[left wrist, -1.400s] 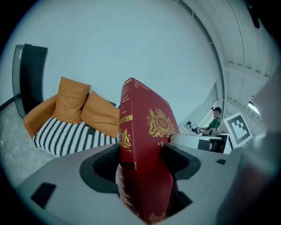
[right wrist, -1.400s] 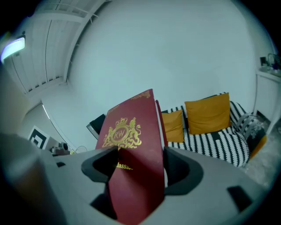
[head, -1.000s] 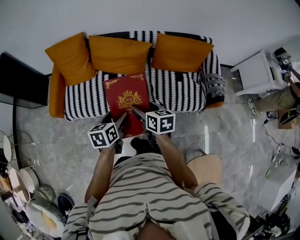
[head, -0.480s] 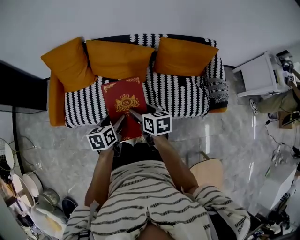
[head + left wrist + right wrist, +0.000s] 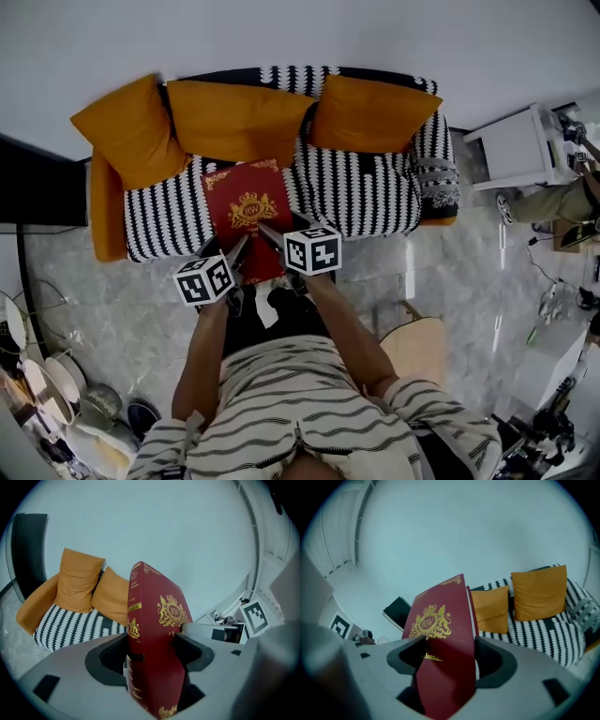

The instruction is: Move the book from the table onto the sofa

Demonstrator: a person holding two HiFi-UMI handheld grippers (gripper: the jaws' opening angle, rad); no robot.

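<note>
A dark red book (image 5: 246, 211) with a gold crest is held flat over the front edge of the black-and-white striped sofa (image 5: 361, 192). My left gripper (image 5: 240, 247) is shut on the book's near left edge, and my right gripper (image 5: 267, 232) is shut on its near right part. In the left gripper view the book (image 5: 157, 644) stands clamped between the jaws of the left gripper (image 5: 152, 656), spine toward the camera. The right gripper view shows the book's cover (image 5: 440, 634) pinched in the right gripper (image 5: 447, 660), the sofa (image 5: 543, 630) behind it.
Three orange cushions (image 5: 239, 117) lean on the sofa's back. A white cabinet (image 5: 516, 150) stands to the sofa's right, a round wooden stool (image 5: 422, 342) by my right side. Bowls and dishes (image 5: 56, 403) lie on the marble floor at lower left. A dark panel (image 5: 37, 183) stands left of the sofa.
The sofa has drawn slightly nearer in the head view and the book now reaches further over the seat. Both grippers keep their hold on it.
</note>
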